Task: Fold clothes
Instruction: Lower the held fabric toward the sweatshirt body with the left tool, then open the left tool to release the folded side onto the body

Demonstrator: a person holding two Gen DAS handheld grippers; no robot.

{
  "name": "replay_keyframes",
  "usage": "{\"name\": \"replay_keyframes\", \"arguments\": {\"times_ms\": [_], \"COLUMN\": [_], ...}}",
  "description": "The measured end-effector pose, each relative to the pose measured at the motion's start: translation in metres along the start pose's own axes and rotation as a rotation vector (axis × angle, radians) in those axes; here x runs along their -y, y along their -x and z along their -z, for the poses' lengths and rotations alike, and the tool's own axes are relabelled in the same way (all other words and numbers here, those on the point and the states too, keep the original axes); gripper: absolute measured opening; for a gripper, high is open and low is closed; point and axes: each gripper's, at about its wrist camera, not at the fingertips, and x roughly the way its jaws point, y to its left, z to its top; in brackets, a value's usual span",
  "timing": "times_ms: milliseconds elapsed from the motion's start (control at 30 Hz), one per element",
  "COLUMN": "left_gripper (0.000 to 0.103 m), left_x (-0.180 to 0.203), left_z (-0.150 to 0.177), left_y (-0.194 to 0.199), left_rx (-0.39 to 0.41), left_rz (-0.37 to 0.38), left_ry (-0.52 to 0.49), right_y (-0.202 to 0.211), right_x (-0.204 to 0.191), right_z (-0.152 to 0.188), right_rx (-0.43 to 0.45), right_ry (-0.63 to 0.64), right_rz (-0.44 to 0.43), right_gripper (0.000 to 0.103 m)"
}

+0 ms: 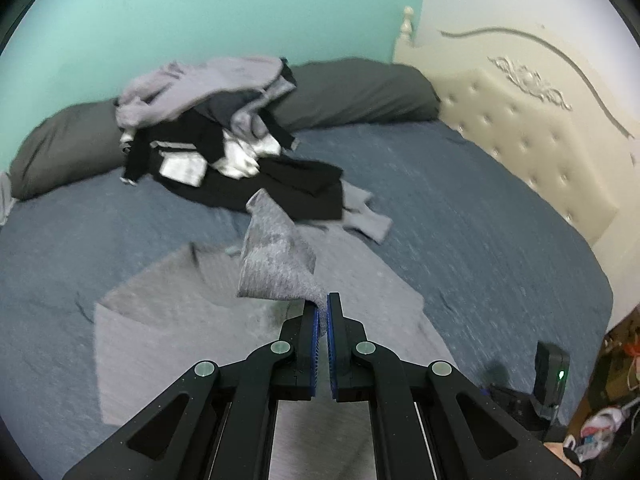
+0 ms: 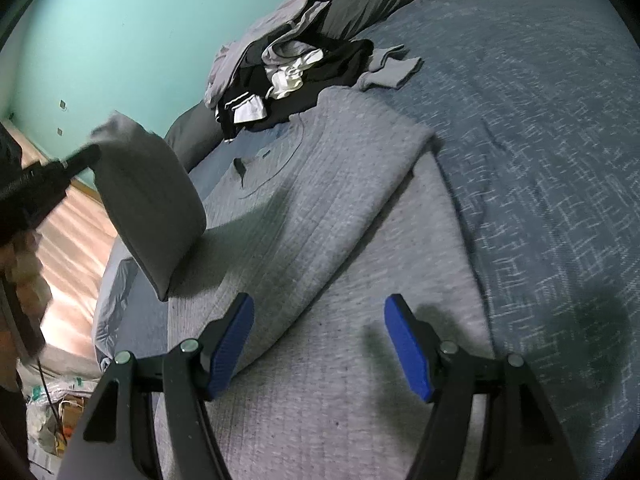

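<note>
Left gripper: jaws clamped on a corner of the grey shirt, lifting a flap of it off the blue bedspread. Blue pads nearly touching, fabric pinched between the tips.

Right gripper: jaws spread wide, nothing between them. It hovers over the shirt's lower part; I can't say whether it touches the cloth.

The shirt lies spread on the bed, one side already folded inward along its length, as the right view shows.

Left view only: cream tufted headboard, dark grey pillows, and a small black device with a green light at the bed edge.

Right view only: the lifted flap seen side-on, with the left gripper coming in from the left, plus wooden floor beside the bed.

Both views: unfolded clothes pile at the far end, against the teal wall.
</note>
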Motion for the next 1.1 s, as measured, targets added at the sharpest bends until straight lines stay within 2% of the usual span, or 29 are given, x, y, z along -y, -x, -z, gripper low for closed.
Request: {"name": "replay_keyframes", "arguments": {"times_ms": [167,333,600,767,800,833,900,1000,1100], "left_gripper": [0.004,0.004,0.005,0.010,0.016,0.026,0.035,0.035,0.035], "left_x": [0.027,0.054,0.053,0.048,0.047,0.044,0.038,0.028,0.009], "left_z": [0.026,0.064,0.119,0.133,0.134,0.135,0.138,0.142,0.151], "left_y": [-0.021,-0.054,-0.097,-0.094,-0.091,-0.088,-0.082,-0.071,-0.065], "left_rx": [-0.051,-0.134,-0.250,-0.258,-0.255,-0.251,-0.239,-0.224,-0.227], "left_rz": [0.037,0.045,0.080,0.098,0.101,0.104,0.109,0.116,0.090], "left_ry": [-0.024,-0.087,-0.051,-0.044,-0.044,-0.042,-0.033,-0.019,0.002], "right_y": [0.008,0.010,0.003,-0.002,-0.004,-0.005,-0.010,-0.019,-0.030], "right_x": [0.007,0.009,0.008,0.008,0.008,0.007,0.005,0.001,0.000], "right_z": [0.000,-0.001,-0.002,-0.002,-0.001,-0.001,0.001,0.005,0.009], "right_rx": [0.008,0.010,-0.005,-0.016,-0.019,-0.023,-0.036,-0.069,-0.113], "right_ry": [-0.010,-0.019,-0.023,-0.038,-0.038,-0.038,-0.042,-0.037,-0.020], "right_rz": [0.007,0.005,-0.005,-0.011,-0.014,-0.017,-0.029,-0.036,0.006], "right_gripper": [0.069,0.069,0.069,0.069,0.069,0.069,0.069,0.069,0.069]}}
